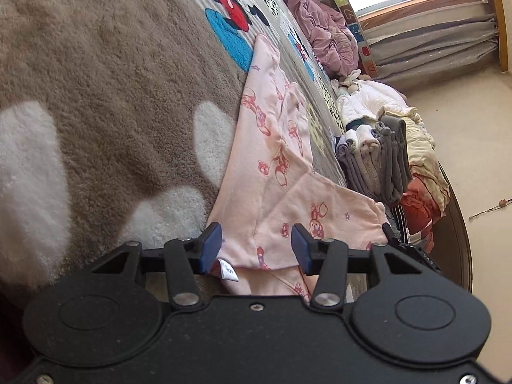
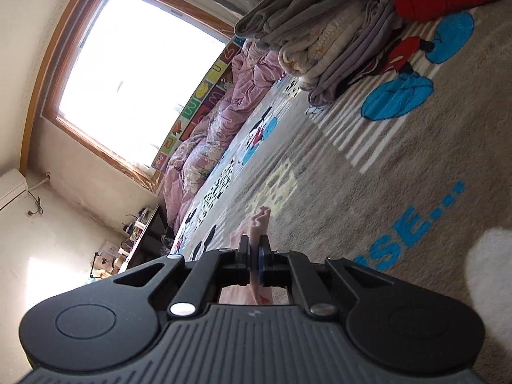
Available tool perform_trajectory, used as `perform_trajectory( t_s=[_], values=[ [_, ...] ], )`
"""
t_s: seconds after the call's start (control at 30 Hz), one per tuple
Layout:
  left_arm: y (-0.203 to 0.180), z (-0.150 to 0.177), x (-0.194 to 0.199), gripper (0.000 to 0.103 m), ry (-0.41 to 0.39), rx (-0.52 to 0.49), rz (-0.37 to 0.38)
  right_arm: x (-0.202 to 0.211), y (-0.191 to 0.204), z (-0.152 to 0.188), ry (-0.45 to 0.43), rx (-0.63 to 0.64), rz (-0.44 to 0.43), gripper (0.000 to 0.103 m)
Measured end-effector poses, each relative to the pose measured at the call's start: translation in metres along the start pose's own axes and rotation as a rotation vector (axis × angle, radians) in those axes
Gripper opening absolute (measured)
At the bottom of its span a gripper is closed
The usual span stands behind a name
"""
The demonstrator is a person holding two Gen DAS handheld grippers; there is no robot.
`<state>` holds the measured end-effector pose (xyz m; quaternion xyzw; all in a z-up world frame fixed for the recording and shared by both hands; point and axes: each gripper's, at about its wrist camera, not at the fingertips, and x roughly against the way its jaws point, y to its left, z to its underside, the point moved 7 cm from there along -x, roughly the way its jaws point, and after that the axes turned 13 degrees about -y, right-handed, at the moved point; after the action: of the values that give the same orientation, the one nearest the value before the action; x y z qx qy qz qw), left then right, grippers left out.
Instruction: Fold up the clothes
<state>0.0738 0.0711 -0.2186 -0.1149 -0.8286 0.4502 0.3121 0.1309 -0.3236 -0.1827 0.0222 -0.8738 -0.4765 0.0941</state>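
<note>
A pink garment [image 1: 272,166] with red cartoon prints lies partly folded on the brown carpet [image 1: 112,80], stretching away from me. My left gripper [image 1: 256,246] is open just above its near edge. The cloth and a white label [image 1: 228,270] lie between the blue pads [image 1: 211,244], which stand apart from the cloth. In the right wrist view, my right gripper [image 2: 254,251] is shut on a bunched fold of the same pink garment [image 2: 260,224]. A tuft of it pokes out past the fingertips, and more hangs below the jaws.
A stack of folded grey, cream and red clothes [image 1: 377,160] [image 2: 320,41] sits beyond the garment. A crumpled pink quilt [image 1: 320,25] [image 2: 217,121] lies along the wall under the window [image 2: 137,73]. The carpet carries a cartoon mouse print [image 1: 233,0].
</note>
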Motion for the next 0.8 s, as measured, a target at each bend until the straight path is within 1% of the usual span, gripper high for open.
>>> perform_trajectory(
  t_s=[0.03, 0.1, 0.13, 0.2, 0.23, 0.27, 0.33, 0.4, 0.47, 0.53, 0.57, 0.6, 0.67, 0.7, 0.73, 0.77, 0.8],
  values=[
    [-0.001, 0.0, 0.0, 0.047, 0.002, -0.002, -0.001, 0.003, -0.006, -0.005, -0.01, 0.007, 0.012, 0.007],
    [0.0, 0.0, 0.0, 0.047, 0.006, 0.001, -0.004, 0.0, -0.026, -0.003, 0.007, 0.026, 0.07, 0.007],
    [0.0, 0.0, 0.001, 0.047, 0.01, 0.001, -0.008, 0.0, -0.04, 0.003, 0.03, 0.024, 0.114, 0.007],
    [-0.002, -0.001, 0.002, 0.047, 0.015, -0.015, -0.025, -0.001, -0.065, 0.018, 0.061, 0.004, 0.19, 0.011],
    [-0.005, -0.002, 0.004, 0.047, 0.014, -0.033, -0.034, -0.001, -0.072, 0.024, 0.057, -0.012, 0.198, 0.008],
    [-0.01, -0.003, 0.007, 0.047, 0.008, -0.061, -0.037, 0.0, -0.076, 0.028, 0.045, -0.03, 0.195, 0.008],
    [-0.024, -0.011, 0.008, 0.047, -0.012, -0.158, -0.037, -0.001, -0.075, 0.03, 0.044, -0.015, 0.192, 0.01],
    [-0.037, -0.024, 0.003, 0.046, -0.038, -0.272, -0.056, -0.003, -0.071, 0.032, 0.049, 0.009, 0.176, 0.017],
    [-0.05, -0.039, -0.008, 0.045, -0.06, -0.39, -0.078, -0.004, -0.07, 0.034, 0.047, 0.026, 0.169, 0.017],
    [-0.062, -0.053, -0.029, 0.034, -0.076, -0.511, -0.102, -0.005, -0.069, 0.035, 0.042, 0.04, 0.169, 0.017],
    [-0.067, -0.06, -0.041, 0.034, -0.079, -0.577, -0.113, -0.005, -0.069, 0.035, 0.04, 0.045, 0.169, 0.017],
    [-0.072, -0.066, -0.057, 0.028, -0.08, -0.653, -0.129, -0.006, -0.068, 0.036, 0.038, 0.049, 0.169, 0.017],
    [-0.075, -0.076, -0.087, 0.023, -0.077, -0.776, -0.169, -0.006, -0.068, 0.035, 0.036, 0.048, 0.169, 0.017],
    [-0.073, -0.083, -0.105, 0.019, -0.076, -0.829, -0.201, -0.006, -0.069, 0.035, 0.035, 0.043, 0.169, 0.016],
    [-0.069, -0.089, -0.122, 0.018, -0.073, -0.863, -0.229, -0.006, -0.069, 0.035, 0.034, 0.037, 0.169, 0.016],
    [-0.064, -0.092, -0.136, 0.017, -0.052, -0.863, -0.236, -0.007, -0.07, 0.034, 0.034, 0.033, 0.168, 0.016],
    [-0.059, -0.09, -0.147, 0.016, -0.011, -0.862, -0.227, -0.007, -0.07, 0.034, 0.033, 0.028, 0.168, 0.016]
  ],
)
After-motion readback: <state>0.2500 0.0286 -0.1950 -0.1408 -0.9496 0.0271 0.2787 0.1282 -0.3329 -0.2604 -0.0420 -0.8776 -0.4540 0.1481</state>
